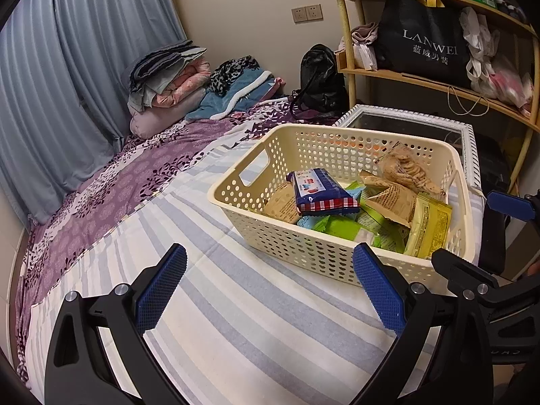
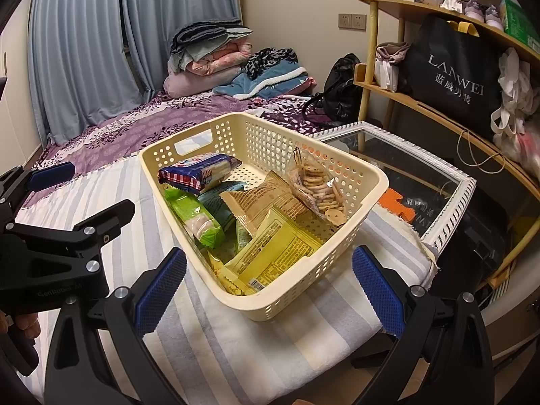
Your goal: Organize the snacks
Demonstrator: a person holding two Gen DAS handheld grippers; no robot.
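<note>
Both hand-held grippers, left (image 1: 270,290) and right (image 2: 269,292), hung released, empty, near basket (image 2: 351,162). Snacks (image 2: 270,246) all inside; best nudge loose packs flat.

Open striped sheet (image 1: 236,320) lies before my left gripper (image 1: 270,290), free to the basket (image 1: 236,199) wall. My right gripper (image 2: 270,290) faces the basket's near corner; packets fill it, leaving bare floor only at its far end.

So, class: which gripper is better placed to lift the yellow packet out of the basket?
Probably right: the right gripper is open, directly facing the yellow packet at the basket corner; the left gripper sits farther aside.
</note>
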